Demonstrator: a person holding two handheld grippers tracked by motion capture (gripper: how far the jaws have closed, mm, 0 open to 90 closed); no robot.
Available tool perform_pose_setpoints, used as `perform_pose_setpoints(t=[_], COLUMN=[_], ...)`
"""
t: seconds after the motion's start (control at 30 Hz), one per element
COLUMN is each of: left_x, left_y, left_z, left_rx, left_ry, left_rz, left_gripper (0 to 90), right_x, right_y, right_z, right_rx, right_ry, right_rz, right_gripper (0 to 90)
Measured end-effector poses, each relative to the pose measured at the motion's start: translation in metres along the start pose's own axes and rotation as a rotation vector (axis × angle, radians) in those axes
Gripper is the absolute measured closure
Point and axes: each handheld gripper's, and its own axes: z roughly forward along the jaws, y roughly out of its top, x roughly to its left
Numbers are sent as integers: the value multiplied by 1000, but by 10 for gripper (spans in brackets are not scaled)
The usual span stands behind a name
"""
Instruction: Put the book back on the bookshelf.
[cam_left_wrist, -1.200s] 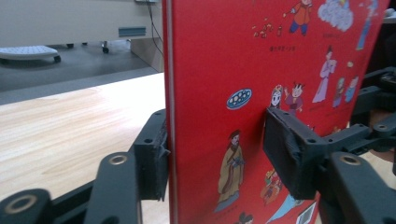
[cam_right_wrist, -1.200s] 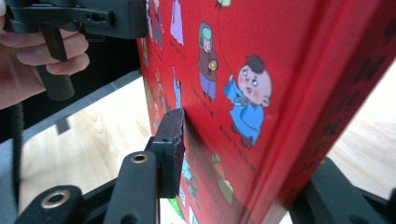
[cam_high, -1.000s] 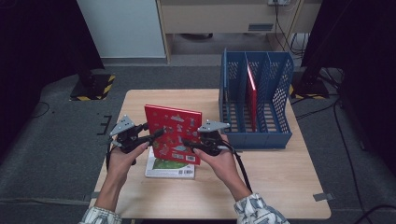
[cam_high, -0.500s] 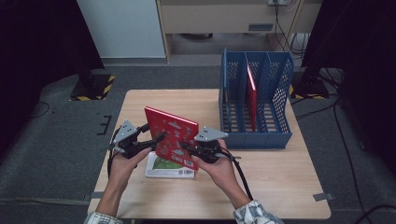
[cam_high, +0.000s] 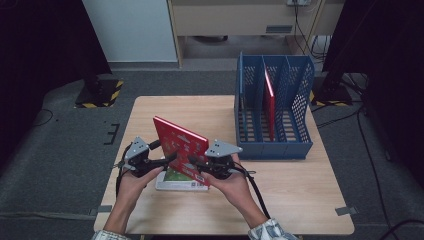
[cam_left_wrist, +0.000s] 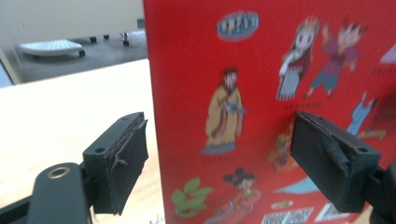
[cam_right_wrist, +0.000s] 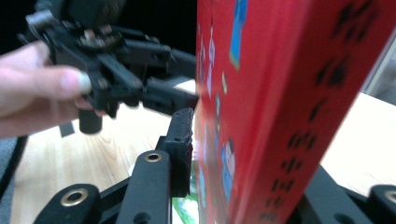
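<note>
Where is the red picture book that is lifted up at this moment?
In the high view the red picture book stands tilted between the left tool and the right tool, above the flat book at the table's near left, left of the blue file rack.

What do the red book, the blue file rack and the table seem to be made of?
Red book: probably paper with a glossy printed card cover; light shines along its edge.
Blue file rack: likely moulded plastic, matte, with perforated walls.
Table: pale wood or wood-look laminate; faint grain shows.

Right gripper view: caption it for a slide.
Right claw clamps the spine edge of an upright red illustrated book over a pale wooden table, left claw opening beside it.
</note>
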Motion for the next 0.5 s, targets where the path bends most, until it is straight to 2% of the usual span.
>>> perform_pose_setpoints(t=[0.2, 0.3, 0.5], left_x=[-3, -3, -2], left_y=[-14, -14, -19], left_z=[3, 4, 7], left_rx=[53, 55, 61], left_ry=[8, 10, 3], left_rz=[1, 5, -8], left_gripper=[147, 150, 159], right_x=[8, 9, 10], right_y=[9, 15, 22], right_z=[-1, -2, 0], right_rx=[-39, -53, -65], right_ry=[14, -3, 14], right_rz=[-1, -9, -16], right_gripper=[606, 557, 509])
